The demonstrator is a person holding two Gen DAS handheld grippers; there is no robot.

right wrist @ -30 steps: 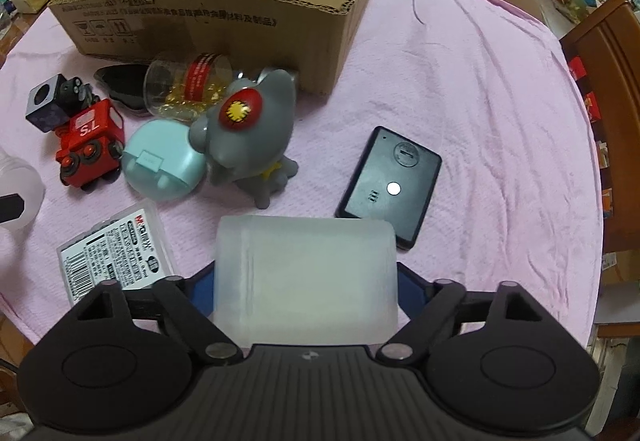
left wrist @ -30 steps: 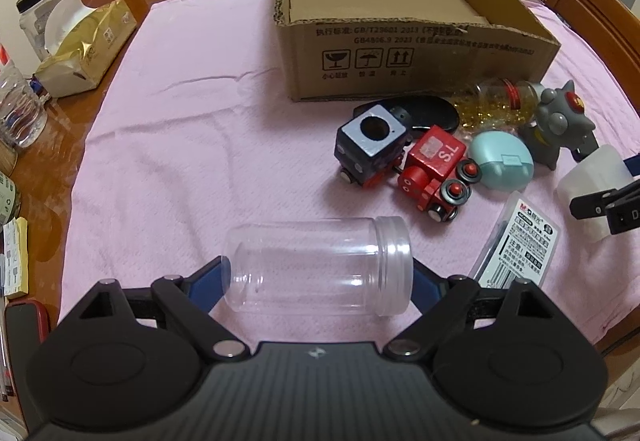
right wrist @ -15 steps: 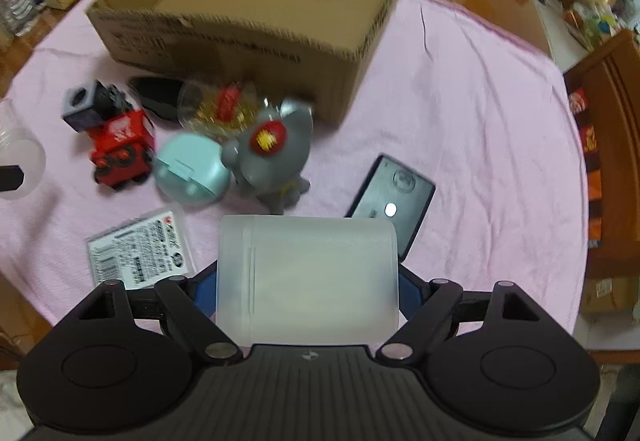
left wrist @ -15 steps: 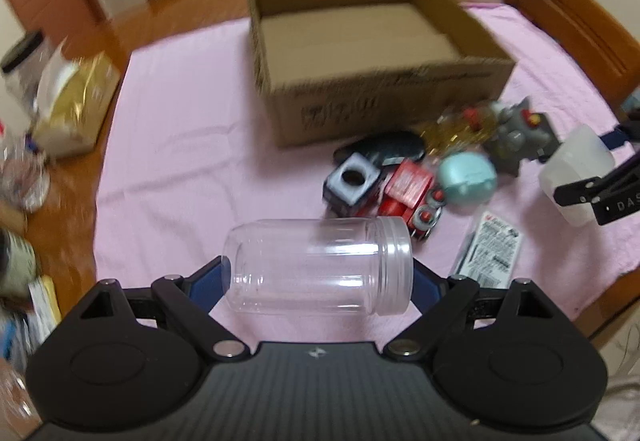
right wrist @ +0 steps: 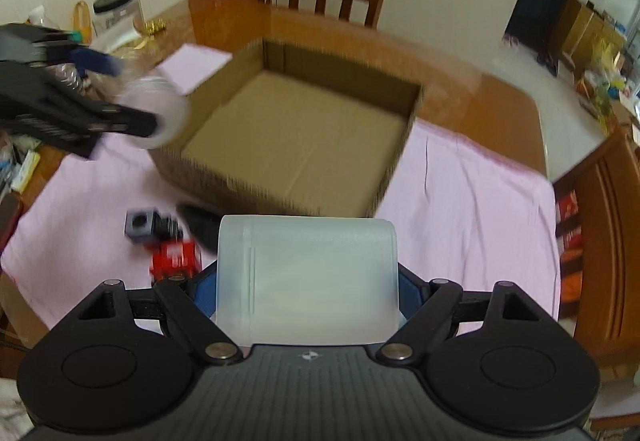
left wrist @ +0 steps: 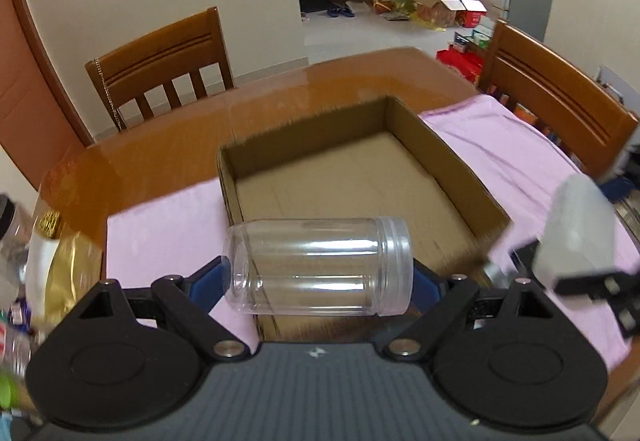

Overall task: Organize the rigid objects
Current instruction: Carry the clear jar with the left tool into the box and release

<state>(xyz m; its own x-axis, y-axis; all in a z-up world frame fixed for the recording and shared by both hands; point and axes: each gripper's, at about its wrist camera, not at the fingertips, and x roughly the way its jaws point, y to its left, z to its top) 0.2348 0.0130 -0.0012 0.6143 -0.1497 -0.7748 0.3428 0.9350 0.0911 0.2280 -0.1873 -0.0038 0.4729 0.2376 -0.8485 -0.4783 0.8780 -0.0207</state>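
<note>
My left gripper is shut on a clear plastic jar, held sideways above the near wall of the open cardboard box. My right gripper is shut on a frosted white container, held above the box's near side. The box is empty inside. In the left wrist view the right gripper and its container show blurred at the right. In the right wrist view the left gripper and jar show blurred over the box's left corner.
A pink cloth covers the wooden table. A dark cube toy, a red toy train and a black object lie in front of the box. Wooden chairs stand around. Jars and a gold bag sit at the left.
Both grippers have risen and moved forward toward the box with their loads; the views now look into the box, and most of the toys have dropped out of sight.
</note>
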